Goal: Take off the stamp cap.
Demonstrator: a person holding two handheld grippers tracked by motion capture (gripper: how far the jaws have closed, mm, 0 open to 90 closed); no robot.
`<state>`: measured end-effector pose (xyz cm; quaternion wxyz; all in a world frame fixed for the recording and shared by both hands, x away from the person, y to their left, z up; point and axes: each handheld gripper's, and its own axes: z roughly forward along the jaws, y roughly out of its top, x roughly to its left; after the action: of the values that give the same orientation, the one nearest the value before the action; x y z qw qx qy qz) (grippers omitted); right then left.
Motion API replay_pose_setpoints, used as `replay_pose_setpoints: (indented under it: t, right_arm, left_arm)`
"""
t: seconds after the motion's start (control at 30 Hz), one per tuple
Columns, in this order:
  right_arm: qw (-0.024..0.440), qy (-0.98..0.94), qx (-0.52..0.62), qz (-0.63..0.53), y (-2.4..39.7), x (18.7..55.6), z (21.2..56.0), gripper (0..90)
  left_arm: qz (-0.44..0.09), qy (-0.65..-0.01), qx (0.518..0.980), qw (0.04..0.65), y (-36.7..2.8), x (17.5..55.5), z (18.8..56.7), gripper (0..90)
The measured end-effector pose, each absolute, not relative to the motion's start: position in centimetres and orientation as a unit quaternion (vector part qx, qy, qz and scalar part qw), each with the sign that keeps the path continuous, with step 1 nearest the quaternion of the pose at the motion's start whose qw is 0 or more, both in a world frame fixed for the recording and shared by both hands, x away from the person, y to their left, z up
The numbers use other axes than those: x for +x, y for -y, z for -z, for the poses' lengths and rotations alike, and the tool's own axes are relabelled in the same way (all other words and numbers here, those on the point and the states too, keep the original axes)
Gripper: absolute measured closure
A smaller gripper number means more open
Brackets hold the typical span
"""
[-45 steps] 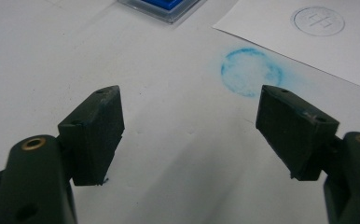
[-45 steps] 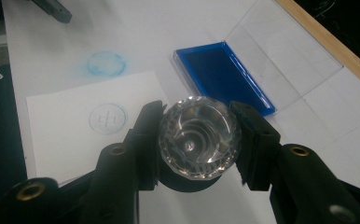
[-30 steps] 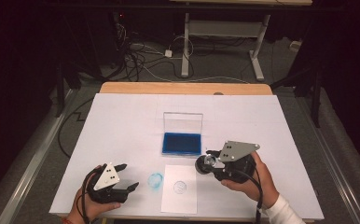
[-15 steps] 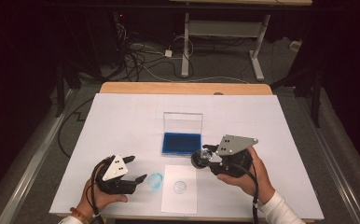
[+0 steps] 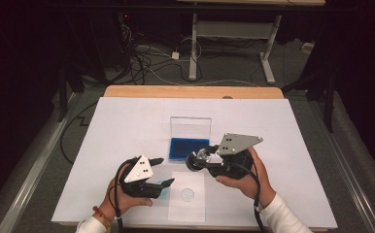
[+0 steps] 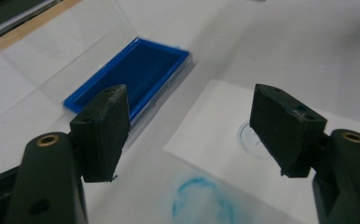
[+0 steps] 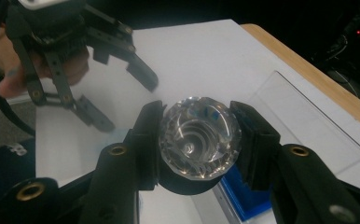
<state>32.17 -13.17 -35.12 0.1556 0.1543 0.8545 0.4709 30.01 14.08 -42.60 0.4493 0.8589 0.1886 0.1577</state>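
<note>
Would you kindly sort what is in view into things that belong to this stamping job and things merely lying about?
In the job: crystal-topped stamp in right tool; blue ink pad; white paper sheet; left tool.
Lying about: floor cables; desk frame.

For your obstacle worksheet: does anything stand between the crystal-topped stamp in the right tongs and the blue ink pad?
Nothing visible does. The right tongs grip the stamp right beside the open ink pad; the left tongs hang apart over the paper sheet.

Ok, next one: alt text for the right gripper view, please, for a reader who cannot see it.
The right hand-held gripper is shut on a clear faceted stamp with a black base, its two black jaws pressing either side. Beyond it, over the white table sheet, the left hand-held gripper hangs with jaws apart and nothing between them; the blue ink pad shows lower right.
</note>
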Motion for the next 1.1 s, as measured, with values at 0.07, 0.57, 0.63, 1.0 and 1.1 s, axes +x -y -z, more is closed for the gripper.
replay_pose_setpoints:
  t: [0.07, 0.57, 0.63, 1.0, 1.1]
  right_arm:
    - [0.154, -0.854, 0.15, -0.474, 12.8, 32.1, 35.1, 57.1]
    - [0.125, -0.857, 0.14, -0.48, 11.8, 31.3, 35.9, 57.1]
    - [0.123, -0.859, 0.138, -0.478, 11.7, 31.1, 36.0, 57.1]
    - [0.11, -0.849, 0.141, -0.497, 12.2, 30.9, 36.2, 57.1]
    - [0.104, -0.846, 0.142, -0.503, 12.5, 30.9, 36.3, 57.1]
  left_arm:
    - [-0.156, -0.18, 0.86, 0.451, -13.2, 30.1, 42.4, 27.7]
    - [-0.156, -0.157, 0.863, 0.455, -10.5, 30.3, 42.4, 27.7]
    - [-0.16, -0.155, 0.862, 0.455, -10.5, 30.1, 42.4, 27.7]
    - [-0.16, -0.144, 0.848, 0.484, -10.3, 29.5, 42.9, 34.4]
    - [-0.161, -0.142, 0.849, 0.484, -10.1, 29.5, 42.9, 34.9]
